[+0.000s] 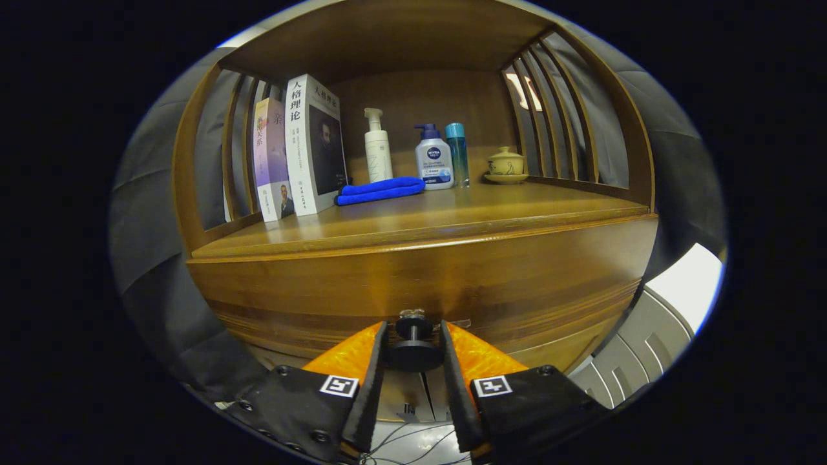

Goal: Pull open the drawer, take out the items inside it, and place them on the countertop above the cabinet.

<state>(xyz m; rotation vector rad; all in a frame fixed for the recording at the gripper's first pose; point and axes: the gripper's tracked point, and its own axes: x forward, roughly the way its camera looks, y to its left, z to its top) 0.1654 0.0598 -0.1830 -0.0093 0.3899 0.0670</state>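
- Right now the gripper [414, 352] is narrowed around the drawer knob [414, 349]; both fingers sit against the sides of its round black head, clenched on it.
- One knob, between the fingertips, fixed to the drawer front [452, 284] straight ahead; the drawer looks closed, flush with the cabinet, and its contents are hidden.
- Just above the drawer front: the countertop [452, 216], one wooden surface with slatted side rails.
- Beyond the fingers, on the countertop, ahead-left: one folded blue cloth [380, 190].
- Further left: two books [297, 152] standing upright, side by side.
- Behind the cloth: one white pump bottle [377, 148].
- Ahead-right of the cloth: one white bottle with a blue pump [433, 161], touching or just beside one slim teal bottle [457, 152].
- Farthest right: one small lidded cup on a saucer [506, 165].
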